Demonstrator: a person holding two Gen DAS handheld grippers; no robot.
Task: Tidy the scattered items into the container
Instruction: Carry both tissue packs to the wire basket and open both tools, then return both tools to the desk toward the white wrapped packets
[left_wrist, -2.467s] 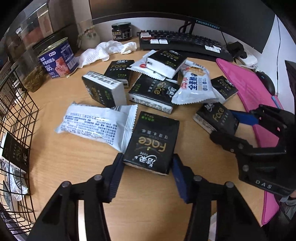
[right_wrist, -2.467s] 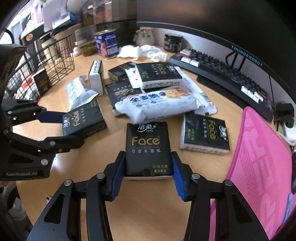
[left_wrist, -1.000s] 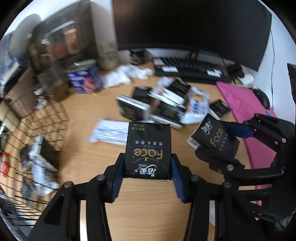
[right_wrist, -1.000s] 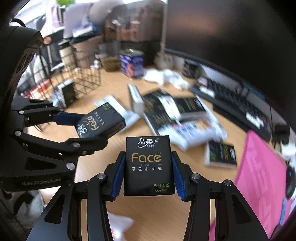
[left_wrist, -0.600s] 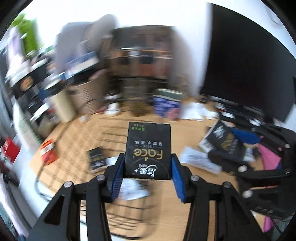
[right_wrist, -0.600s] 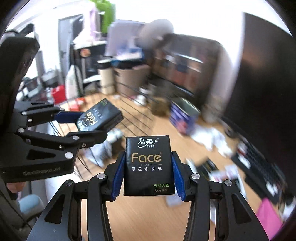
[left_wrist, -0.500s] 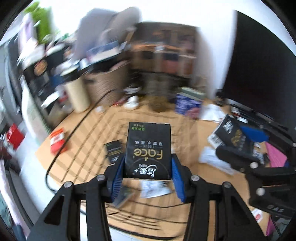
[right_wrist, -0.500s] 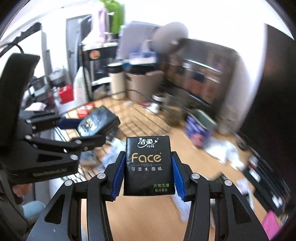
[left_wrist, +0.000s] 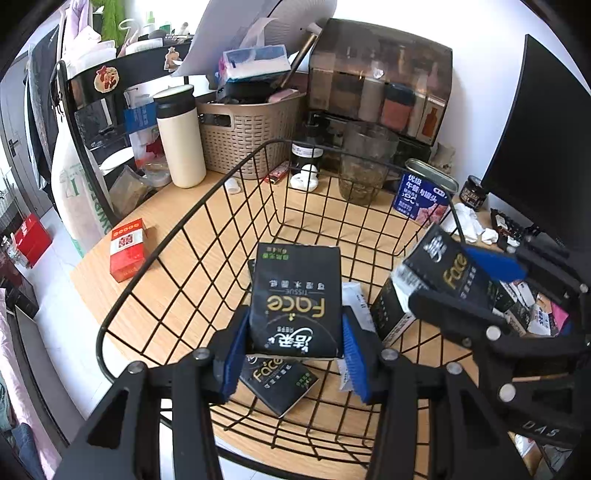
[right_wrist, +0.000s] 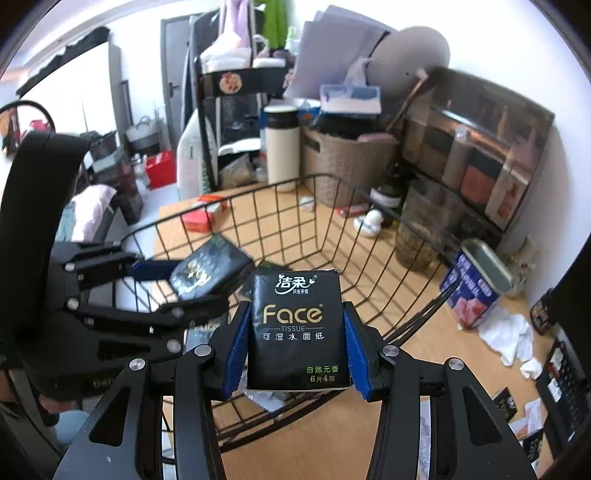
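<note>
The left claw (left_wrist: 295, 345) and the right claw (right_wrist: 297, 345) each grip a black Face tissue pack, and both have swung away from the scattered pile by the keyboard to hang over the wire basket (left_wrist: 236, 173). The left pack (left_wrist: 295, 299) sits above a pack already lying on the basket floor (left_wrist: 277, 380); the right pack (right_wrist: 299, 328) hovers over the near rim. On my reading, only the release remains for these two.

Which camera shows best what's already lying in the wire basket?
Left wrist view: it looks down into the wire basket, showing a black tissue pack and white wrapper on its floor. In the right wrist view, held packs hide most of that.
</note>
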